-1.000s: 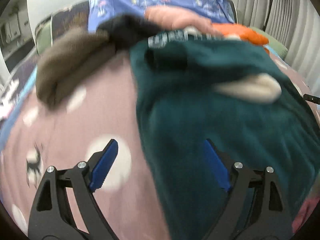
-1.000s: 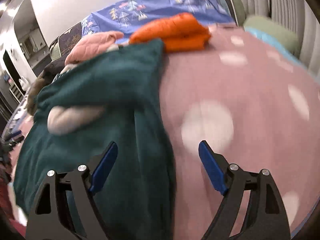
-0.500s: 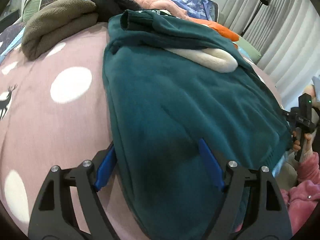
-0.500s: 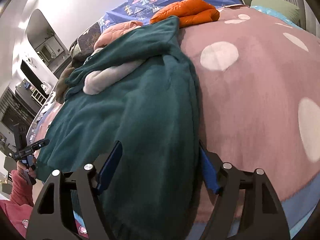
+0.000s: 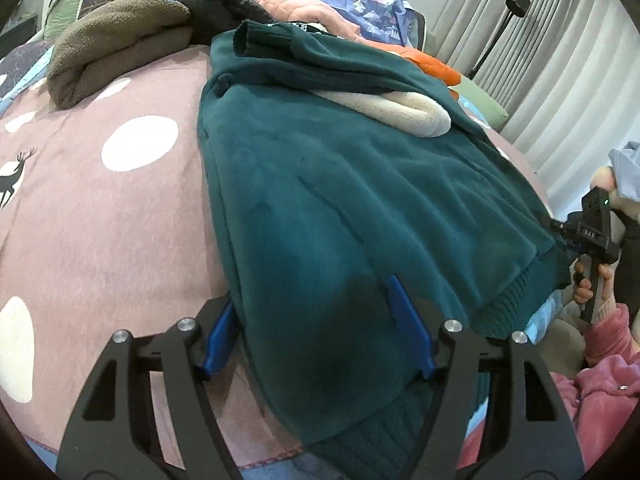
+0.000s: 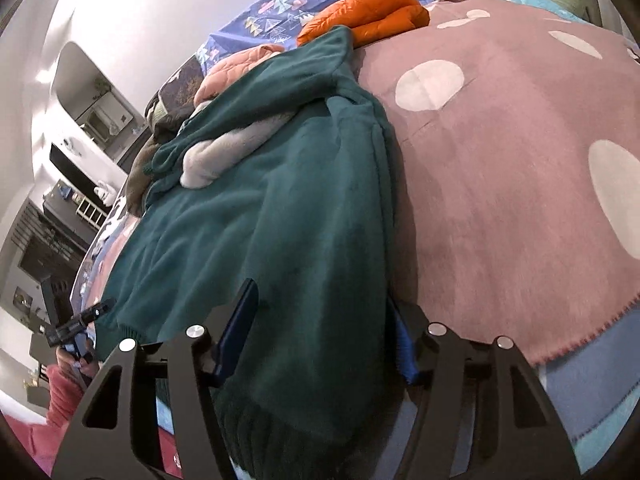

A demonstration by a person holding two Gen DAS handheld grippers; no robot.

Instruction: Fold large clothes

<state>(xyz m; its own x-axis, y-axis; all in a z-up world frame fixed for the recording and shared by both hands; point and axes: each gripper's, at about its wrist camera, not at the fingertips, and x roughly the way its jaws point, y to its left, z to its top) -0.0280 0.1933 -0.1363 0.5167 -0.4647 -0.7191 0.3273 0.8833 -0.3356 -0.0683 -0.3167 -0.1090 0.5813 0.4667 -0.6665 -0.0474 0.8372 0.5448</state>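
Observation:
A dark teal fleece sweater (image 5: 340, 200) (image 6: 248, 216) lies flat on the pink dotted blanket (image 5: 100, 220), with its cream lining (image 5: 400, 112) showing near the collar. My left gripper (image 5: 312, 292) straddles the sweater's near left hem corner; its jaws are closing, with a thick fold of fleece between the blue pads (image 5: 408, 332). My right gripper (image 6: 320, 292) straddles the near right hem corner the same way, jaws closing around the fleece. Each gripper also shows in the other's view, the right gripper (image 5: 592, 236) and the left gripper (image 6: 76, 328), in a hand with a pink sleeve.
Folded clothes line the far side of the bed: a brown fleece (image 5: 116, 44), a black garment (image 5: 224, 8), a pink quilted jacket (image 5: 304, 12) and an orange jacket (image 6: 368, 12). Curtains (image 5: 560, 60) and a floor lamp (image 5: 508, 12) stand to the right. The blanket's near edge (image 6: 580, 332) drops off close by.
Both grippers have moved in over the sweater's near hem corners and tilted down. Their jaws have narrowed around the fleece.

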